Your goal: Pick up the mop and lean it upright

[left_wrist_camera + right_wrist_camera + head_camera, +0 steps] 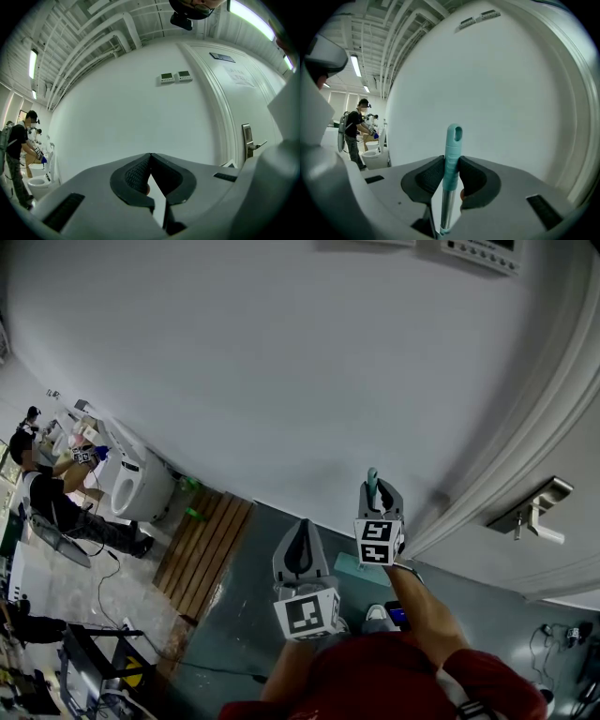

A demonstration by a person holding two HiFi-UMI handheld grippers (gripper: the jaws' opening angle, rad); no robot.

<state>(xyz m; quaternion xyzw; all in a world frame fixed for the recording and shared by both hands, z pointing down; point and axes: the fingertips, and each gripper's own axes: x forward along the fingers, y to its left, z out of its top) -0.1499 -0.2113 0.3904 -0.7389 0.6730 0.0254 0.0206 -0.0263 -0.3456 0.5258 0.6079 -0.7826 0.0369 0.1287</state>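
Right hand-held gripper (451,161): closed on the mop (453,150); both dark pads press the blue-green grip of the handle from either side.
Mop: the handle stands upright between the jaws. Its blue-green end with the hanging hole rises above the pads, and the bare metal shaft runs down below them. Its lower part cannot be made out in any view.
Mop, from the head view: the handle's tip (371,479) pokes up out of the right hand-held gripper (372,486), close in front of the white wall (281,381) and just left of the door frame (487,484).
Left hand-held gripper (150,157): jaws together, tips touching, nothing between them. In the head view it (301,529) sits left of and lower than the right one, apart from the mop.
Door handle (534,512): metal lever on the white door, to the right of both grippers.
Wall panels (174,77): two small control boxes side by side, high on the wall.
Floor (244,615): grey-blue under the grippers, with a wooden slat mat (202,549) to the left.
Toilet (141,484): white, against the wall beyond the mat.
Person (354,136): stands far left in the background, bent over something.
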